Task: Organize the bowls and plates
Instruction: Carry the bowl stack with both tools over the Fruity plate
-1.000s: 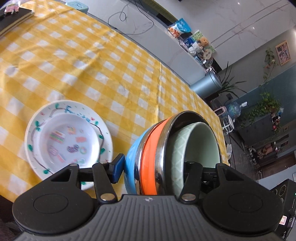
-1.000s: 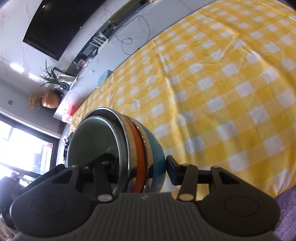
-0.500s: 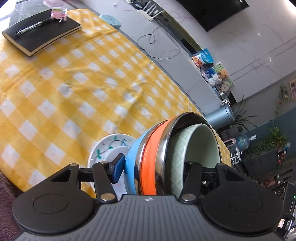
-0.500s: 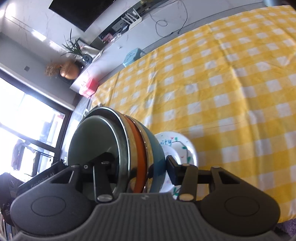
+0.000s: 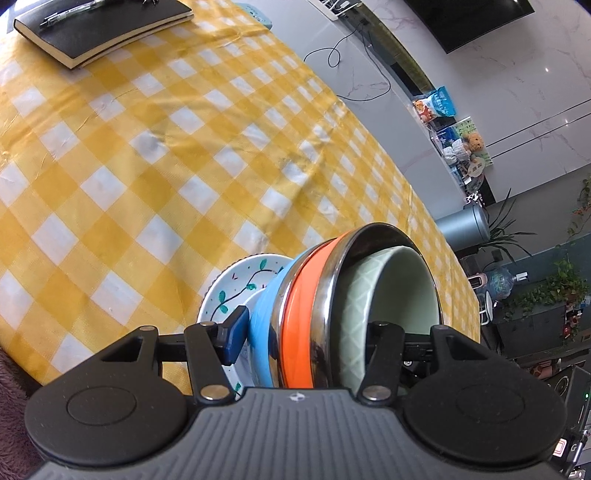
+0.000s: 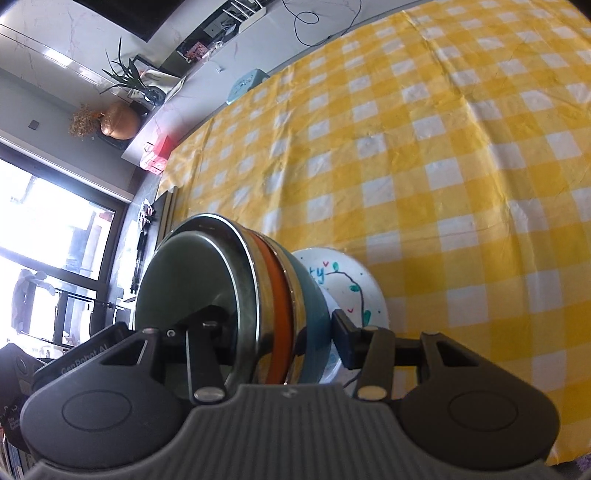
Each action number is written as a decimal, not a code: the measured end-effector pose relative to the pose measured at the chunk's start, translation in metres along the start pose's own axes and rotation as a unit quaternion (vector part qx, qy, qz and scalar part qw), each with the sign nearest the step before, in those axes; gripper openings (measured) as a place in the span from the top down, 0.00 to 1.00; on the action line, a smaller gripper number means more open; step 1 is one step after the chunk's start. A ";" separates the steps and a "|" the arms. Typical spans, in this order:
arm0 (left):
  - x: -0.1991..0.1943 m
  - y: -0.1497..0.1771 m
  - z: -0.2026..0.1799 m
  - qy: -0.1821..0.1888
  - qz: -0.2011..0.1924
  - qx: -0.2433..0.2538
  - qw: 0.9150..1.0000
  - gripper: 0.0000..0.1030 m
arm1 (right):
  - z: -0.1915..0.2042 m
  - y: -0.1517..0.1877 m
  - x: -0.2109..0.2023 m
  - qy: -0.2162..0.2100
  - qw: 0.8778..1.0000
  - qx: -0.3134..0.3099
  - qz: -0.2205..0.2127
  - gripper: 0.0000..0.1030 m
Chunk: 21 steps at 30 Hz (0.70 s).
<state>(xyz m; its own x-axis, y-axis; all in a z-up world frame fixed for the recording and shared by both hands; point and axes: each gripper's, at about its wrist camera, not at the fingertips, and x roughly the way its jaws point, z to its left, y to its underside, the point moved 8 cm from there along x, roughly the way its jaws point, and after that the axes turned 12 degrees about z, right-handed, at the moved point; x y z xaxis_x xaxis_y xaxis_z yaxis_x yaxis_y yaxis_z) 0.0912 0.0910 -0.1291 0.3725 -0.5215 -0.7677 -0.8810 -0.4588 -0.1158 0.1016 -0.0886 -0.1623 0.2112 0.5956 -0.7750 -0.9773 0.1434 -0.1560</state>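
A: Since a second ago the painted plate (image 5: 236, 291) has slid from the left of the left wrist view to behind the stack of bowls (image 5: 332, 317), and a black notebook (image 5: 107, 29) has come into the upper left corner.

B: And the stack?

A: Lower middle of both views, tipped on edge: a blue bowl (image 5: 262, 332) outermost, then an orange one (image 5: 299, 321) with steel rims, and a pale green bowl (image 5: 391, 295) nested inside.

B: Are the tongs gripping it?

A: The left gripper (image 5: 306, 339) is clenched on the stack, one finger against the blue outside, the other inside the green bowl. The right gripper (image 6: 277, 339) grasps the same stack from the opposite side, one finger inside, the other on the blue wall.

B: Where is the plate in the right wrist view?

A: Just right of the stack, lower middle (image 6: 354, 284), lying on the yellow checked tablecloth (image 6: 443, 147). Whether the blue bowl touches it, I cannot tell.

B: Anything else?

A: A small light blue box (image 6: 245, 85) at the table's far edge, upper middle of the right wrist view.
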 end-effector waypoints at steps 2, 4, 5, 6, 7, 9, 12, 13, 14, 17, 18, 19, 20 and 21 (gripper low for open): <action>0.002 0.000 0.001 -0.004 0.002 -0.001 1.000 0.41 | -0.002 -0.001 0.004 -0.001 1.000 0.002 0.004 0.54; 0.004 0.000 0.002 -0.008 0.004 0.000 1.000 0.41 | -0.005 -0.002 0.007 -0.002 1.000 0.006 0.007 0.54; 0.005 0.000 0.002 -0.009 0.005 0.000 1.000 0.41 | -0.006 -0.002 0.008 -0.003 1.000 0.008 0.008 0.54; 0.006 0.000 0.003 -0.010 0.006 -0.001 1.000 0.41 | -0.007 -0.002 0.009 -0.003 1.000 0.009 0.009 0.54; 0.007 0.000 0.003 -0.011 0.007 -0.001 1.000 0.41 | -0.008 -0.003 0.010 -0.003 1.000 0.011 0.010 0.54; 0.009 0.000 0.004 -0.012 0.009 -0.002 1.000 0.41 | -0.010 -0.003 0.011 -0.003 1.000 0.013 0.012 0.54; 0.010 0.000 0.005 -0.013 0.011 -0.002 1.000 0.41 | -0.008 -0.003 0.013 0.000 1.000 0.009 0.012 0.54; 0.011 0.000 0.005 -0.015 0.011 -0.001 1.000 0.41 | -0.009 -0.003 0.014 0.001 1.000 0.009 0.012 0.54; 0.012 0.000 0.005 -0.016 0.012 -0.002 1.000 0.41 | -0.009 -0.003 0.015 0.001 1.000 0.009 0.014 0.54; 0.013 0.000 0.006 -0.015 0.012 0.001 1.000 0.42 | -0.010 -0.003 0.018 0.001 1.000 0.007 0.013 0.54; 0.013 -0.001 0.006 -0.014 0.012 0.002 1.000 0.42 | -0.010 -0.003 0.018 0.002 1.000 0.006 0.013 0.54; 0.013 -0.001 0.006 -0.014 0.012 0.003 1.000 0.42 | -0.010 -0.004 0.018 0.001 1.000 0.006 0.013 0.54; 0.013 -0.001 0.006 -0.014 0.012 0.005 1.000 0.42 | -0.010 -0.004 0.018 0.001 1.000 0.007 0.013 0.54; 0.013 -0.001 0.006 -0.014 0.012 0.008 1.000 0.42 | -0.010 -0.004 0.018 0.002 1.000 0.005 0.013 0.53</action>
<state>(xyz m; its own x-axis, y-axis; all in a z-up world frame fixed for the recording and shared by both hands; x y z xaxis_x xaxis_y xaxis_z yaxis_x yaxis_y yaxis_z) 0.0948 0.0887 -0.1425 0.3429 -0.5114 -0.7880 -0.8942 -0.4348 -0.1069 0.1088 -0.0862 -0.1817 0.1852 0.5965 -0.7810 -0.9823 0.1358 -0.1292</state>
